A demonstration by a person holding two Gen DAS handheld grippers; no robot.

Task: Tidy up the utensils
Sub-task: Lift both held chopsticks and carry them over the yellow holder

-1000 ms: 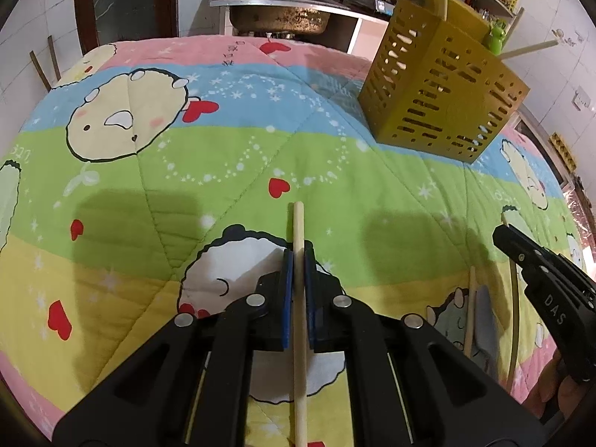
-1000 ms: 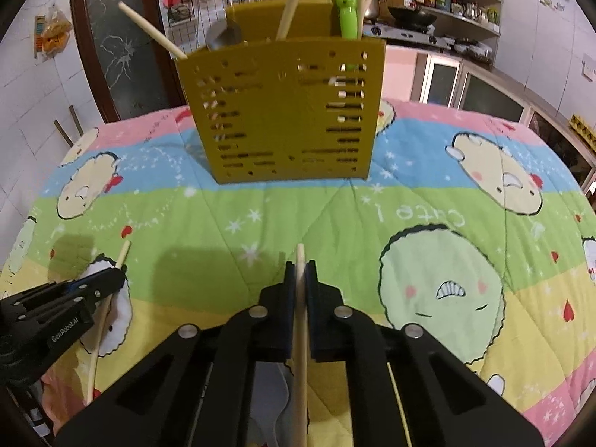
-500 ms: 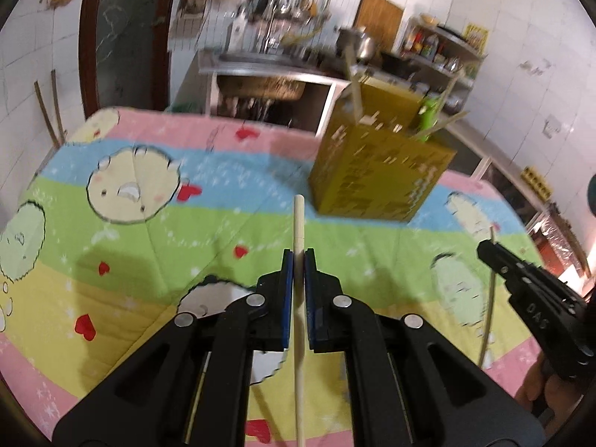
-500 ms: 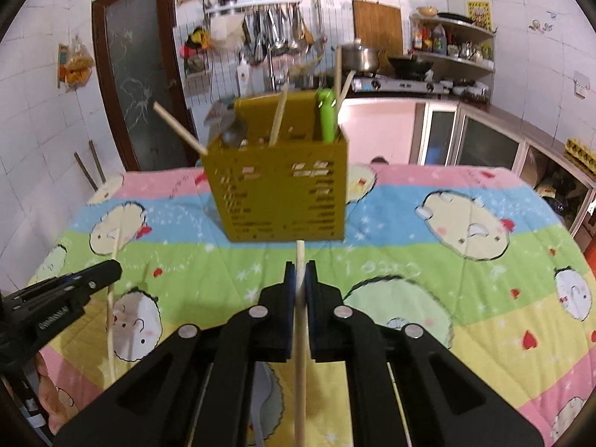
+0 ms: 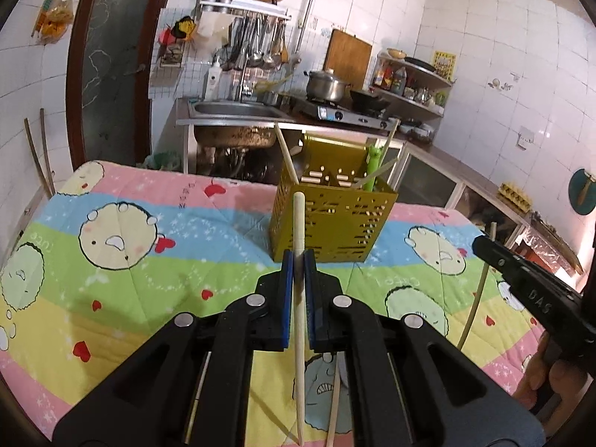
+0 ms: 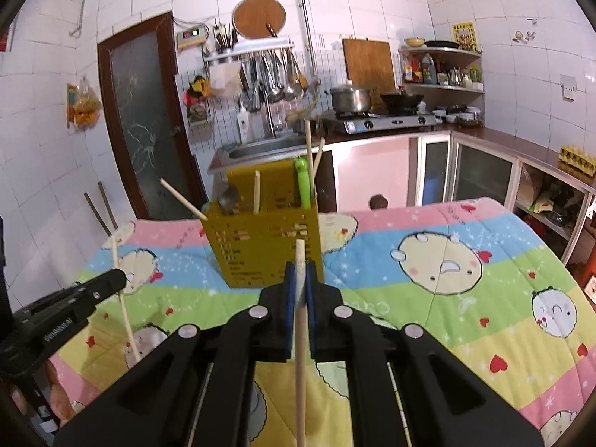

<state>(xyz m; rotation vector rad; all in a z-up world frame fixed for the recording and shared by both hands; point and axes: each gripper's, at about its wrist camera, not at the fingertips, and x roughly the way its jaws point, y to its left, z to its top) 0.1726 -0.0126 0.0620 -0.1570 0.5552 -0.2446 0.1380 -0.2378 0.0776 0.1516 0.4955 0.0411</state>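
**Inspector A:** Chopsticks are the items under handling. The left gripper (image 5: 298, 260) is clamped on one wooden chopstick (image 5: 299, 223), whose blunt end sticks up past the blue pads (image 5: 287, 283) while the thin end runs down below the jaws. It is held clear above the quilted cloth (image 5: 149, 279).

**Inspector B:** The right gripper (image 6: 300, 272) presents the same condition: jaws closed tight on a second chopstick (image 6: 300, 253), which stands nearly upright between the pads, its top just above them.

**Inspector A:** Each tool shows in the other's camera. The right gripper (image 5: 521, 279) appears at the right edge of the left view with its chopstick (image 5: 475, 305) hanging below the tip. A hand (image 5: 551, 376) grips it from underneath.

**Inspector B:** The left gripper (image 6: 67, 309) shows at the left edge of the right view, its chopstick (image 6: 124, 309) slanting through the tip.

**Inspector A:** Location of the receptacle: a yellow slotted utensil holder (image 5: 331, 223) stands upright on the cloth, ahead of both grippers and apart from them.

**Inspector B:** It stands at the middle of the right view (image 6: 260, 249). It contains several chopsticks leaning outward, a green-handled utensil (image 6: 303, 182) and a dark ladle or spoon (image 6: 228, 197); which compartment holds each cannot be told.

**Inspector A:** One further chopstick (image 5: 334, 402) lies on the cloth below the left gripper. Behind the table stand a sink (image 5: 234, 110), a gas stove (image 5: 346, 113) with a pot (image 5: 324, 85), and a rack of hanging utensils (image 5: 257, 44).
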